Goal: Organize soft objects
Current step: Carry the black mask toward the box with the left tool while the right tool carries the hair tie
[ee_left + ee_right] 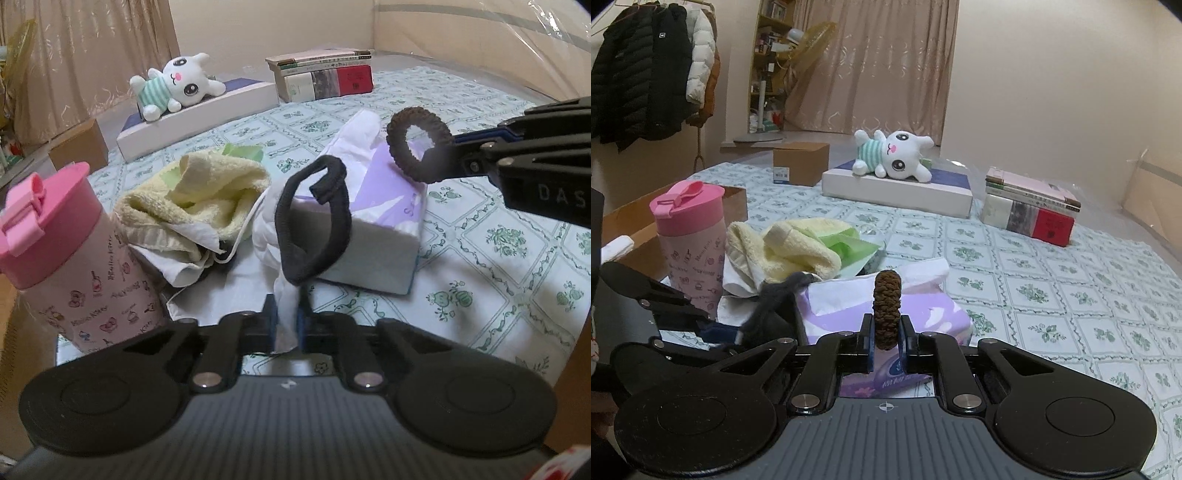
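My left gripper [288,306] is shut on a twisted strip of white cloth [286,325] in front of the purple tissue pack [388,225]. A black fabric headband [314,221] loops up from the fingertips; whether it is pinched too I cannot tell. My right gripper [885,321] is shut on a brown ribbed hair tie [886,295], which stands on edge above the tissue pack [923,314]. In the left wrist view the same hair tie [419,144] hangs in the air at the right gripper [456,142]. A yellow towel [195,199] lies crumpled to the left.
A pink lidded bottle [70,258] stands at the left, close to the towel. Further back a white plush toy [894,155] lies on a flat white box [897,192], with stacked books [1030,206] to the right and a cardboard box [799,162] to the left. The patterned cover [1052,295] spreads rightward.
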Tool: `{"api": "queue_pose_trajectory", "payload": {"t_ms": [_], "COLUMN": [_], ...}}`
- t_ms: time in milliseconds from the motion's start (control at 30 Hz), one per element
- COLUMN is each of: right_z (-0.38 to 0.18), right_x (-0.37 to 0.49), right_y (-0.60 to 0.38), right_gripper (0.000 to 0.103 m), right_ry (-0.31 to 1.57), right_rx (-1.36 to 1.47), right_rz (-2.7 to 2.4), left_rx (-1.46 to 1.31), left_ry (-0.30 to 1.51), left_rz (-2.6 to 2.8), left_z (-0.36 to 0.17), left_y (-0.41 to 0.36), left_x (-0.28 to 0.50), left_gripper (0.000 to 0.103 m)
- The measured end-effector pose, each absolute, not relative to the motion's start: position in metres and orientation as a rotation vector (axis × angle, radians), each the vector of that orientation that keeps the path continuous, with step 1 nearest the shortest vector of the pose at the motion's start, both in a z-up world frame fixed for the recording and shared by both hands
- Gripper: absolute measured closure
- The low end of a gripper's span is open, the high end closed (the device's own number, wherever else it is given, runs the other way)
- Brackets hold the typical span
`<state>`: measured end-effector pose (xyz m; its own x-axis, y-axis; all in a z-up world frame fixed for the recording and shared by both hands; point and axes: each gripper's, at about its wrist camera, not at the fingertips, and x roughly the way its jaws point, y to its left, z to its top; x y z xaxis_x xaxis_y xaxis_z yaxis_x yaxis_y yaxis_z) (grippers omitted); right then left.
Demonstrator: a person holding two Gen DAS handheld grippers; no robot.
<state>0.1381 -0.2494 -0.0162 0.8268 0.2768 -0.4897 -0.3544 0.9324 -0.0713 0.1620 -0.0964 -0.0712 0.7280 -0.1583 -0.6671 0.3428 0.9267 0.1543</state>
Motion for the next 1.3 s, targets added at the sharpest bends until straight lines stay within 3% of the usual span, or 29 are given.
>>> {"api": "queue_pose_trajectory", "payload": {"t_ms": [1300], "right_z": [0.024], "right_x": [0.052], "right_y": [-0.213], "right_gripper": [0.091], "right_ry": [0.428], "right_rx": [-0.156], "right_rz": [0.398], "left_rx": [0.099], "left_ry": [0.638], "left_rz": [-0.265], "left_z": [0.010], "left_y": [-0.022], "left_x": [0.026], "left_gripper": [0.098]}}
